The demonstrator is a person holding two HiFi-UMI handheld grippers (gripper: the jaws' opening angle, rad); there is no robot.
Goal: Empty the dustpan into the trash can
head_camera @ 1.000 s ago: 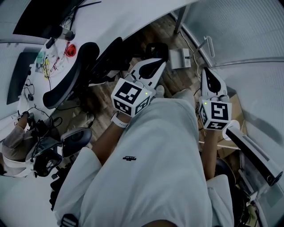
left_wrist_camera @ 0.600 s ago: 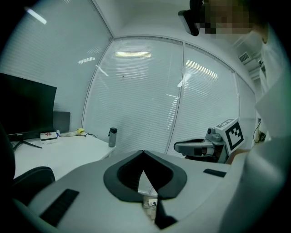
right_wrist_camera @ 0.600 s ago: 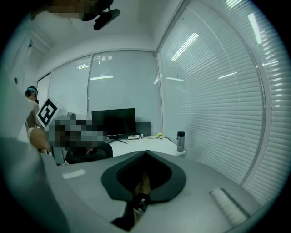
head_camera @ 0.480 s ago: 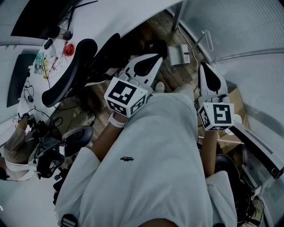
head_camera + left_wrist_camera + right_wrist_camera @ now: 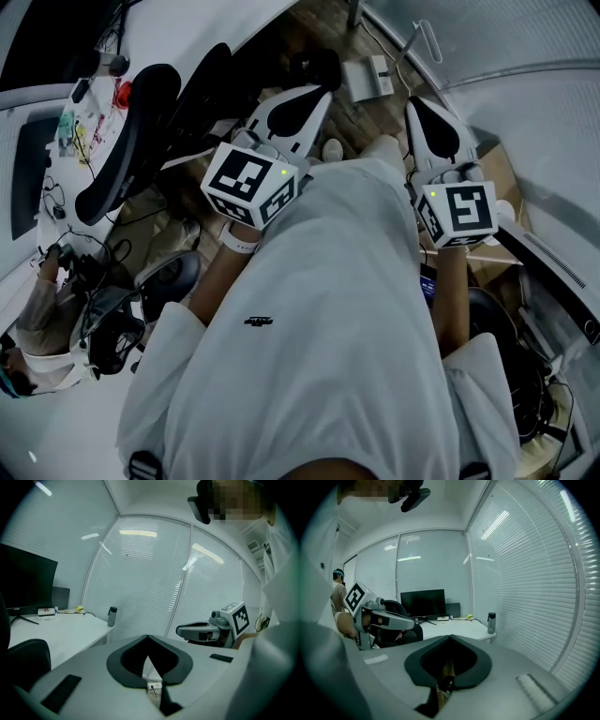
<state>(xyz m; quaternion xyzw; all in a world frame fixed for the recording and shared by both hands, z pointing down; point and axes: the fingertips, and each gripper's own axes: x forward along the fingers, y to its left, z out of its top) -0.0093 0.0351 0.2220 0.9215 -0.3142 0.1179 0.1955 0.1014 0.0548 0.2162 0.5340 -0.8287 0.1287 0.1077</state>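
No dustpan or trash can can be made out in any view. In the head view my left gripper (image 5: 319,94) and right gripper (image 5: 413,105) are held out in front of the person's white shirt, both pointing away over the wooden floor (image 5: 375,122). Both are shut with nothing between the jaws. In the left gripper view the jaws (image 5: 147,637) meet in a closed point, and the right gripper (image 5: 211,631) shows at the right. In the right gripper view the jaws (image 5: 450,637) are likewise closed, with the left gripper (image 5: 379,617) at the left.
A black office chair (image 5: 131,141) and a white desk (image 5: 187,37) stand left of the grippers. A white box (image 5: 361,77) lies on the floor ahead, cardboard (image 5: 497,178) at the right. Blind-covered glass walls (image 5: 525,583) close the room. A monitor (image 5: 423,603) and bottle (image 5: 491,622) stand on the desk. Another person (image 5: 42,309) sits at far left.
Both grippers sit higher in the head view than before, the right one having risen a little. The jaws of both stay shut and empty.
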